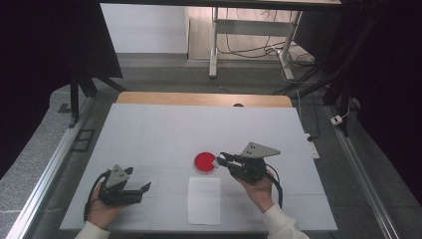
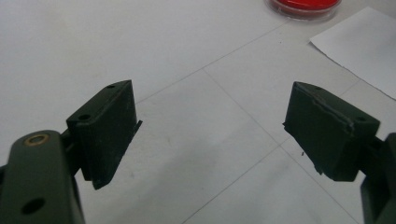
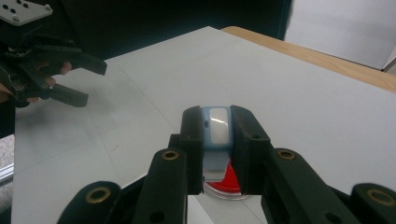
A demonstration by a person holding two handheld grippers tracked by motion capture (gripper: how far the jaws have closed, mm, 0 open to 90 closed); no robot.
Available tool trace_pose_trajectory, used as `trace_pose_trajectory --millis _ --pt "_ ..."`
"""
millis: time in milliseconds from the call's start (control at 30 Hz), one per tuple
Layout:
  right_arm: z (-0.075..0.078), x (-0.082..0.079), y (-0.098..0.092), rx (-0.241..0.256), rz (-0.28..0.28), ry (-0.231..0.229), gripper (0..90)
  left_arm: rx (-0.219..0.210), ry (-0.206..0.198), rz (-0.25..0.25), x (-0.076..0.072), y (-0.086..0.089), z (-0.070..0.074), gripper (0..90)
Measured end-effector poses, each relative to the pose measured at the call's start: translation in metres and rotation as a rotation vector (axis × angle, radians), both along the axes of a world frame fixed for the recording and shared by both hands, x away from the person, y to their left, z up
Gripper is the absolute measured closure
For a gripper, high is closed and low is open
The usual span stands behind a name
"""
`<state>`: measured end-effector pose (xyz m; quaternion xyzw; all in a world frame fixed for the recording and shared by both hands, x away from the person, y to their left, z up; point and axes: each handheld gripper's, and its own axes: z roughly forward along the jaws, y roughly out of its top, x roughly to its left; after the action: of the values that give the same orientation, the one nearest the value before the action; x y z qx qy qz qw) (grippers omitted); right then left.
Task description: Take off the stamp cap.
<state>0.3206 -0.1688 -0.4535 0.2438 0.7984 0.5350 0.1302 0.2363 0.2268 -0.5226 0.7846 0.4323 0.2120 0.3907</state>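
Two grippers on a white-covered table (image 1: 164,129), each held in one of the person's hands. The right gripper (image 1: 222,160) has its jaws clamped tight on a small light-blue block with a white face (image 3: 217,128); no clue what it is exactly, could be an eraser or some little gadget. In the right gripper view the block sits squeezed between the two black jaws, poking a bit past their tips, and right under it you can see a round red dish with a clear rim (image 3: 227,184). From the high view the dish (image 1: 205,162) sits about mid-table, and the right gripper's tip is right at its right edge, just over or beside it. Can't tell if the block touches the dish.

A white sheet of paper (image 1: 204,200) lies flat just on the near side of the dish, close to it but not under it.

The left gripper (image 1: 141,190) is over on the left side, well apart from the dish, jaws spread wide with nothing between them. The left gripper view looks down at the bare table between the jaws, with the dish (image 2: 304,8) and a corner of the paper (image 2: 362,51) at the top right. The far wooden table edge (image 1: 204,99) peeks out beyond the white cover.
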Motion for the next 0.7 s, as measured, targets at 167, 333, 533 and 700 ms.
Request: trace_pose_trajectory --millis 167,333,533,700 --pt "-0.001 0.000 0.001 0.001 -0.003 0.000 75.1 0.002 -0.008 -0.007 0.002 -0.004 0.001 16.7" --pt "-0.001 0.000 0.000 0.000 -0.007 0.000 75.1 0.004 -0.011 -0.018 0.004 -0.008 0.003 16.7" --pt "-0.001 0.000 0.000 0.000 -0.011 0.000 75.1 0.001 -0.019 -0.034 0.008 -0.016 0.005 16.7" --pt "-0.001 0.000 0.000 0.006 -0.013 0.000 75.1 0.004 -0.024 -0.043 0.010 -0.020 0.007 16.7"
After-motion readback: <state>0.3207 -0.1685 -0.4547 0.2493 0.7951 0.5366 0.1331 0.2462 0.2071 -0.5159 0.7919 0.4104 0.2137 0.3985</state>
